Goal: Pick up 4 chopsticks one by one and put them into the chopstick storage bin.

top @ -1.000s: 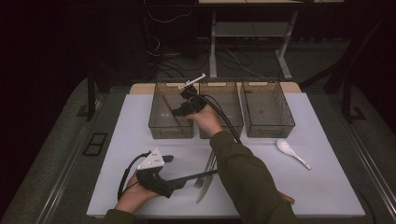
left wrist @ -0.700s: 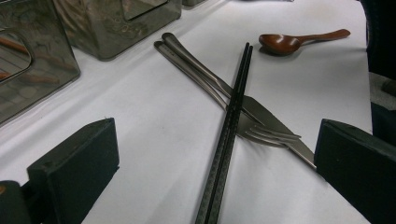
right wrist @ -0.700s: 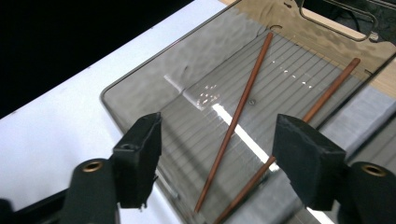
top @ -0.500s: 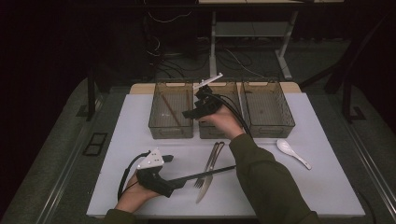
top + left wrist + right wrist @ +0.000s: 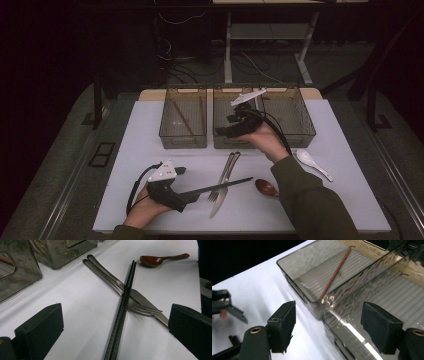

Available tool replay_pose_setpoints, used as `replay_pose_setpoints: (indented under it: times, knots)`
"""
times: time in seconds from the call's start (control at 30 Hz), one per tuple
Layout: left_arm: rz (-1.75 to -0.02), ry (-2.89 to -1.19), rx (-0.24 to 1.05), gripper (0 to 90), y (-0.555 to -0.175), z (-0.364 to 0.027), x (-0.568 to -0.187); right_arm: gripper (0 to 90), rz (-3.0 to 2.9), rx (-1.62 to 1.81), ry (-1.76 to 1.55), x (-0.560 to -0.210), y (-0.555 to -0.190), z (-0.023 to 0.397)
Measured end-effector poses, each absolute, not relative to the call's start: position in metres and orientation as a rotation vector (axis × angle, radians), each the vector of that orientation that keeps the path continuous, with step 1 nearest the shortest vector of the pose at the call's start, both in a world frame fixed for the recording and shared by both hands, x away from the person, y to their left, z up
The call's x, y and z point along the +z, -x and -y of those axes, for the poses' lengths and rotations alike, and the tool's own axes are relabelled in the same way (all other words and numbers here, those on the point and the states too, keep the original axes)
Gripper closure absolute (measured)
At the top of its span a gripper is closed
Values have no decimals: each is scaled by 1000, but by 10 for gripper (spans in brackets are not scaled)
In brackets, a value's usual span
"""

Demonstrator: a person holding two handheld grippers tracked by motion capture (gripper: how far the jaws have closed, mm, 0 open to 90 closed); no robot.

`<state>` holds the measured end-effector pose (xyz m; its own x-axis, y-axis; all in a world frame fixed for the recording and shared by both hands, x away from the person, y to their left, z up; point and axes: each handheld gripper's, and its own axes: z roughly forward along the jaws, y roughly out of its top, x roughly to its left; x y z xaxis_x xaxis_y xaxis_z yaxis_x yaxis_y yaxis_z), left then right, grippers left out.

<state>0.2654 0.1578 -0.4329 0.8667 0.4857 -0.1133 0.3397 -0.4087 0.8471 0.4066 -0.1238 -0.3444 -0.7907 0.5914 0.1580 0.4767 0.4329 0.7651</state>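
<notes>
While 'left gripper' (image 5: 186, 196) sits low on the white desk (image 5: 150, 140), find the black chopsticks (image 5: 125, 297) lying flat there across the fork (image 5: 147, 310) and the knife (image 5: 140, 296), between jaws spread wide and pressing on neither stick. Find the right gripper (image 5: 222, 132) raised over the wall between the left tray (image 5: 182, 142) and the middle tray (image 5: 392, 295), jaws just been opening, now far apart and empty. Note a brown chopstick (image 5: 335, 272) inside the left tray.
</notes>
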Motion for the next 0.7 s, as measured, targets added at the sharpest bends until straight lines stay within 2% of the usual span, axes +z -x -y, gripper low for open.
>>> replay_pose_setpoints:
  times: [0.4,0.7]
  knots:
    - [-607,-2038,180,0,-265,-157,-434,276,-2501,1361,-886,-348,-368,172]
    - [-607,-2043,179,0,-266,-158,-434,254,-2456,1371,-923,-364,-343,206]
